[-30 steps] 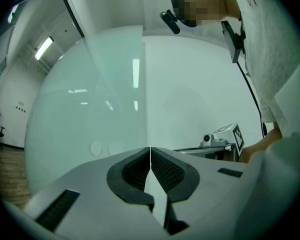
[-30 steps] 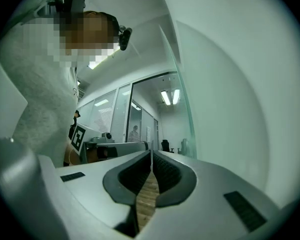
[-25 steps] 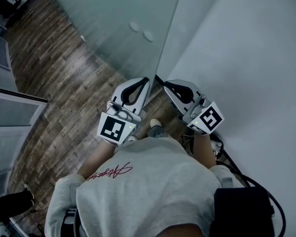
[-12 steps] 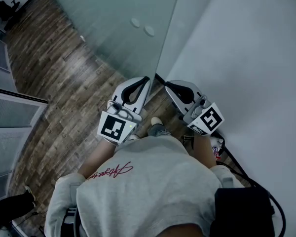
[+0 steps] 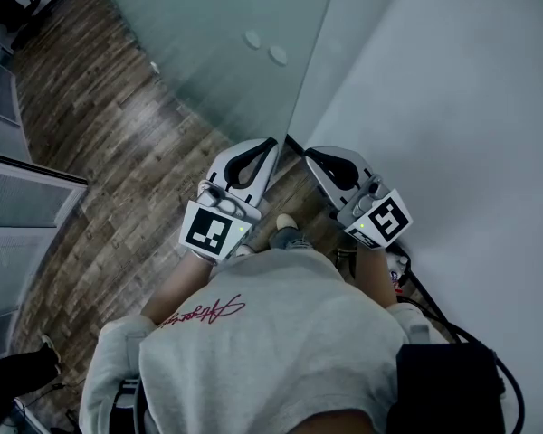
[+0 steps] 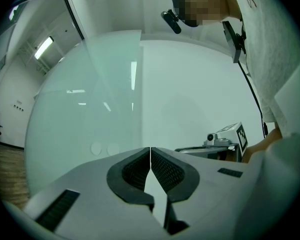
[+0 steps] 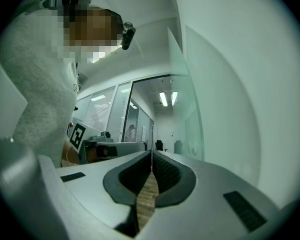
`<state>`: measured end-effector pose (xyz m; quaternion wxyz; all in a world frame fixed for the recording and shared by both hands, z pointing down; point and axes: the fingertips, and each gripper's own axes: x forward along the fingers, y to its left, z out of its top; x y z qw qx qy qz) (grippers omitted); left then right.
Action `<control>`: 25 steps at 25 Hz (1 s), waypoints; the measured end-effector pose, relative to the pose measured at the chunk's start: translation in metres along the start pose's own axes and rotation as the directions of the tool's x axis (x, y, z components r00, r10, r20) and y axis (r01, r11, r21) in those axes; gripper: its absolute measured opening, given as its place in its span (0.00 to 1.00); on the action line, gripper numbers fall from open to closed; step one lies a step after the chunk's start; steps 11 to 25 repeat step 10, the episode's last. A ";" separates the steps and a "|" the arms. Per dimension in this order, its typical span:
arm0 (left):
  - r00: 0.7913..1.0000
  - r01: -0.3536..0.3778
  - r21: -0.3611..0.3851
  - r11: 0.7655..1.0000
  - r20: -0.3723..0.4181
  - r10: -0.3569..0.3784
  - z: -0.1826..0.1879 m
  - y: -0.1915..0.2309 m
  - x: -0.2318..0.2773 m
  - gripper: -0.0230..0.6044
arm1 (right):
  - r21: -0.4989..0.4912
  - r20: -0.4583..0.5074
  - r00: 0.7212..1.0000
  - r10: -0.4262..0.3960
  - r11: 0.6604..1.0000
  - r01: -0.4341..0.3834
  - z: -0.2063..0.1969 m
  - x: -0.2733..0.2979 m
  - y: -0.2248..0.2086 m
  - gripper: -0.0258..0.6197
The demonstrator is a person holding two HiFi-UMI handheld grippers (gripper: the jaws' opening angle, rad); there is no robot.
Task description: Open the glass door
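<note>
1. Head view:
   - The door (image 5: 226, 52), a frosted pane, fills the upper centre of the frame. Its free edge runs down to the floor (image 5: 118, 152) and ends between the tips of the two grippers.
   - The left gripper (image 5: 271, 143) points at the pane beside that edge. The right gripper (image 5: 307, 153) points at the strip between the edge and the wall (image 5: 452, 116).
   - They are held side by side, likely so that either one can work on the edge.
   - Two round discs (image 5: 253, 39) sit on the glass in the upper centre, well apart from both grippers. They may be a handle fitting, but they are too small to be sure.

2. Left gripper view:
   - This gripper is closed pad to pad, with nothing between.
   - The pane takes the left half of the frame and the discs sit at lower left, just above the gripper.
   - I see no contact with the glass. A closed tip suits pushing rather than grasping.

3. Right gripper view:
   - This gripper is also closed and empty, and floorboards show through the slit.
   - The pane stands nearly edge-on, right of centre, with a corridor (image 7: 162, 129) open to its left.
   - From this I judge that the door already stands partly ajar and that this gripper is aimed along its edge.
</note>
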<state>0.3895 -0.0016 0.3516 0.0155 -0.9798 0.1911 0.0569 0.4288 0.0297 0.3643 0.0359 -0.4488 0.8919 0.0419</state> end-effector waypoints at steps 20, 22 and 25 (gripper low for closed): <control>1.000 -0.003 -0.003 1.000 0.004 0.003 0.004 0.006 0.007 0.07 | -0.007 -0.004 1.000 -0.001 1.000 0.001 0.003 0.002 -0.006 0.08; 1.000 -0.003 -0.003 1.000 0.004 0.003 0.004 0.006 0.007 0.07 | -0.007 -0.004 1.000 -0.001 1.000 0.001 0.003 0.002 -0.006 0.08; 1.000 -0.003 -0.003 1.000 0.004 0.003 0.004 0.006 0.007 0.07 | -0.007 -0.004 1.000 -0.001 1.000 0.001 0.003 0.002 -0.006 0.08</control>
